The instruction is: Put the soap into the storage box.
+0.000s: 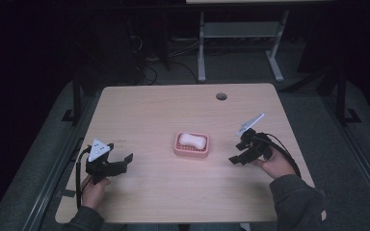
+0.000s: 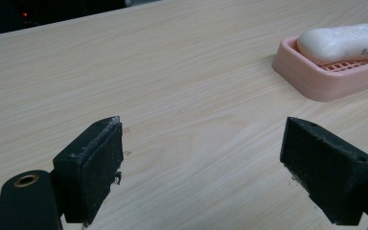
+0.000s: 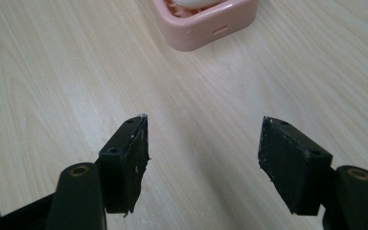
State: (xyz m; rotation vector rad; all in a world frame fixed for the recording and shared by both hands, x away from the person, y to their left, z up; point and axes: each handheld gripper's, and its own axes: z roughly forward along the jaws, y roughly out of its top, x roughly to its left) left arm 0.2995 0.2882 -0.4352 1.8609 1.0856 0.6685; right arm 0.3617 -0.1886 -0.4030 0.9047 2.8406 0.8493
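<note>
Both grippers, left (image 1: 125, 159) & right (image 1: 234, 159), gape empty beside pink plastic soap dish (image 1: 191, 150) w/ white soap bar (image 1: 192, 140); approach level, straddle bar squarely.

your table (image 1: 149, 110) is pale wood-grain laminate, smooth with a soft sheen. at its centre sits a pink soap dish (image 1: 191, 146) of smooth, slightly glossy plastic with a slatted grid, and the white soap bar (image 1: 191, 140) on it looks waxy and satiny, with small dark specks. at 8 o'clock your left gripper (image 2: 201, 163) carries matt black pads, scuffed along the edges; at 4 o'clock your right gripper (image 3: 203, 158) has the same matt, rubbery pads. each bears a dull grey plate that looks like metal.
</note>
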